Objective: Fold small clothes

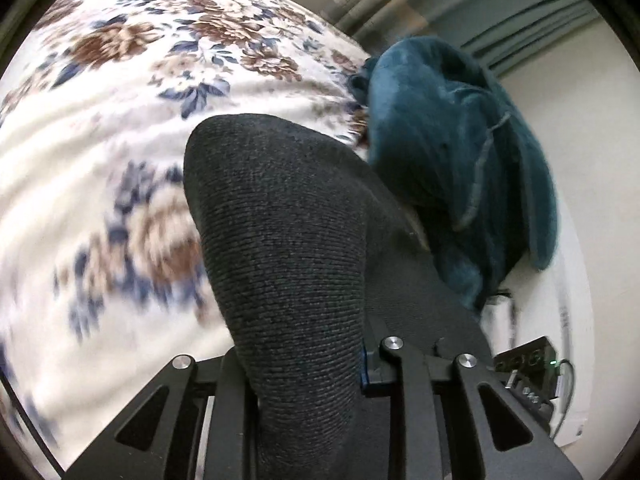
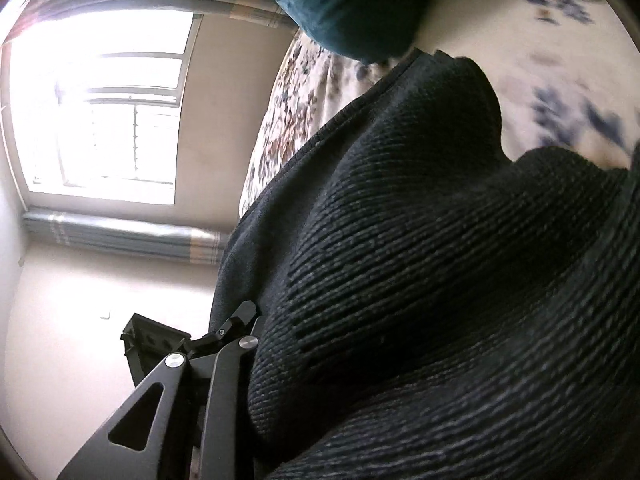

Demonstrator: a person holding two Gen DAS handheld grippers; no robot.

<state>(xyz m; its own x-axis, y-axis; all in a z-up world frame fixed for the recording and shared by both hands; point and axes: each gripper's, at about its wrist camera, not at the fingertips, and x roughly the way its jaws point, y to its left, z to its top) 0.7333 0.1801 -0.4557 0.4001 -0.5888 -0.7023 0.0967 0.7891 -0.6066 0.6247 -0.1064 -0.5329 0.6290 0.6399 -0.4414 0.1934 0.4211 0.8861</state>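
A dark knitted garment (image 1: 288, 248) drapes over my left gripper (image 1: 308, 364) and hides its fingertips; the jaws look closed on the cloth. In the right wrist view the same dark knit garment (image 2: 420, 260) fills the middle and right and covers my right gripper (image 2: 256, 344), whose left finger (image 2: 240, 316) shows pressed against the fabric. The garment hangs lifted above a floral bedspread (image 1: 120, 100). The right view is rolled sideways.
A teal fleece blanket (image 1: 452, 152) lies bunched on the bed beside the garment, and shows in the right view (image 2: 340, 4). A bright window (image 2: 100, 108), striped curtains (image 2: 120, 236) and a pale wall (image 1: 560, 100) lie beyond. A black device (image 1: 528, 364) sits low right.
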